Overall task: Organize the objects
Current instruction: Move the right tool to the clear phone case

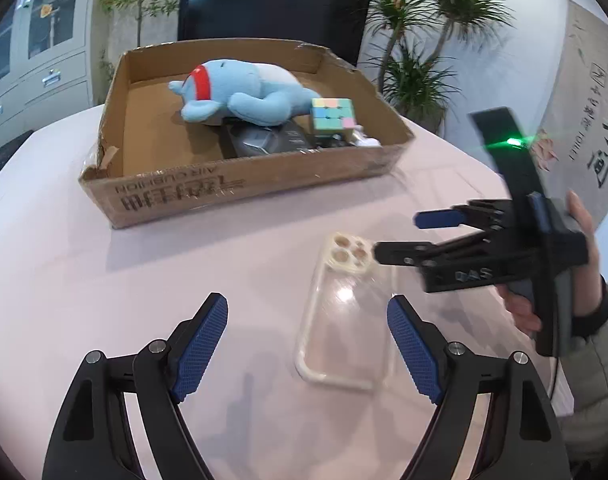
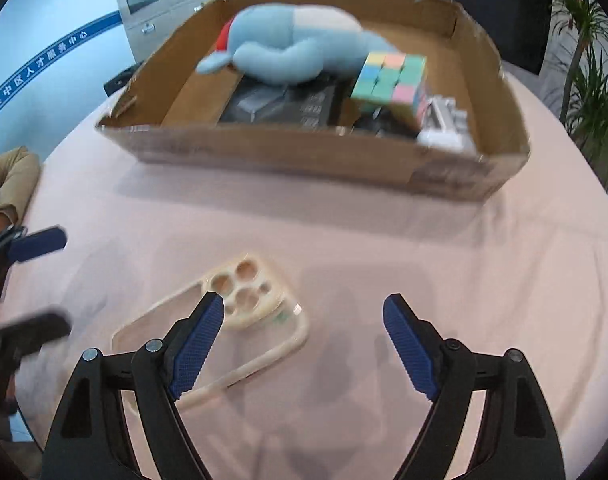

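Note:
A clear phone case (image 1: 345, 320) with a cream rim lies flat on the pink tablecloth; it also shows in the right wrist view (image 2: 232, 320). My left gripper (image 1: 307, 348) is open and empty, just in front of the case. My right gripper (image 2: 304, 344) is open and empty, with its left finger over the case's camera end; it shows from the side in the left wrist view (image 1: 399, 236). A cardboard box (image 1: 240, 196) beyond holds a blue plush toy (image 1: 244, 92), a pastel puzzle cube (image 1: 331, 116) and a dark packet (image 1: 264, 140).
The round table (image 2: 423, 240) is covered by a pink cloth. The box (image 2: 304, 160) also holds small grey and black items (image 2: 443, 124) at its right end. Potted plants (image 1: 415, 60), a dark screen (image 1: 272, 4) and cabinets (image 1: 36, 60) stand behind the table.

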